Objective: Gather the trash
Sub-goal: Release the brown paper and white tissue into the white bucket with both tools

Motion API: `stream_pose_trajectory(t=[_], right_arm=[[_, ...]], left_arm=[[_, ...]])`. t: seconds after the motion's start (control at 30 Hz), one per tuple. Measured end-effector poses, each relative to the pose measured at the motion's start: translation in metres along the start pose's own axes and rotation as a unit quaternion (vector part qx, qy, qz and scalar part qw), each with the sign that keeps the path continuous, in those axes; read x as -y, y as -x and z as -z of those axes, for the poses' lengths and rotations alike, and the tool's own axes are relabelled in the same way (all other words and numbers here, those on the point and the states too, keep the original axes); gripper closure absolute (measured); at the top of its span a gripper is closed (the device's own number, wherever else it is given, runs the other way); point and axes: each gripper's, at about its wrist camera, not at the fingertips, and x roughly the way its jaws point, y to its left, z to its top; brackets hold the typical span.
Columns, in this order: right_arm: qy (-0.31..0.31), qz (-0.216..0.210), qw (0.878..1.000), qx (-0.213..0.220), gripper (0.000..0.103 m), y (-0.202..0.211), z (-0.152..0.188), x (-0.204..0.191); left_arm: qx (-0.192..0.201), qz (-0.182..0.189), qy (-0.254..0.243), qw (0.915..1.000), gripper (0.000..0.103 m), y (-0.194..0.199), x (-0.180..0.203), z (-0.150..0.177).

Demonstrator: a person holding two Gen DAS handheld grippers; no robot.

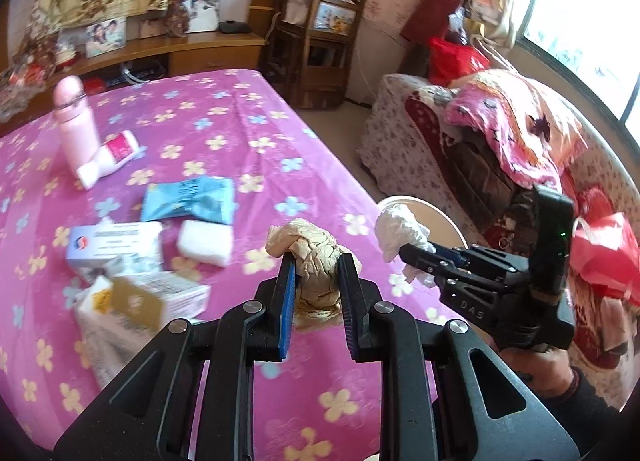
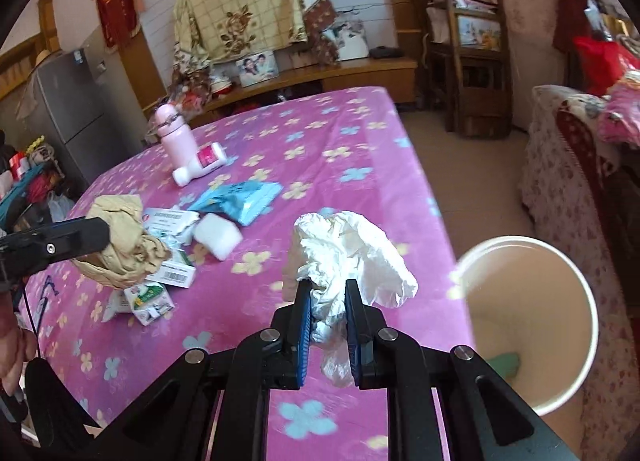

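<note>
We have our left gripper (image 1: pixel 316 265) jaws clenched on a crumpled tan paper wad (image 1: pixel 314 251) at lower centre above the pink flowered tabletop (image 1: pixel 240 109), our right gripper (image 2: pixel 328 289) jaws clamped on a wrinkled white tissue (image 2: pixel 352 249), beside a round white paper bucket (image 2: pixel 532 325) at lower right holding a green scrap (image 2: pixel 506 365).

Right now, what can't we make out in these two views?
- Boxes, left wrist view: print blurred, unreadable.
- White bin, right wrist view: bottom cut off by the right gripper; only a green scrap shows.
- White bin, left wrist view: mostly hidden behind the white tissue.
- Brown paper wad: underside hidden by the left gripper.
</note>
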Motion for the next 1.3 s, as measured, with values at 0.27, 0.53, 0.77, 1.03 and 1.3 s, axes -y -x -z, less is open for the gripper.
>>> stream_pose_trajectory(t=[0.27,0.53,0.77,1.03,1.3], right_arm=[[-0.029,0.056,0.998,-0.005,0.088,0.020,0.014,0.059],[-0.066,0.096,0.993,-0.017,0.088,0.020,0.029,0.115],[-0.105,0.119,0.987,-0.036,0.088,0.007,0.041,0.158],[-0.150,0.158,0.975,-0.039,0.052,-0.005,0.051,0.193],[-0.154,0.147,0.976,-0.044,0.052,-0.007,0.055,0.191]], left_arm=[[-0.021,0.019,-0.034,0.9990,0.085,-0.049,0.054,-0.004],[-0.047,0.039,-0.048,0.9970,0.085,-0.106,0.097,-0.006],[-0.063,0.070,-0.035,0.9950,0.084,-0.153,0.121,-0.010],[-0.059,0.090,-0.011,0.9941,0.045,-0.187,0.133,-0.014],[-0.063,0.048,-0.012,0.9968,0.045,-0.178,0.115,-0.007]])
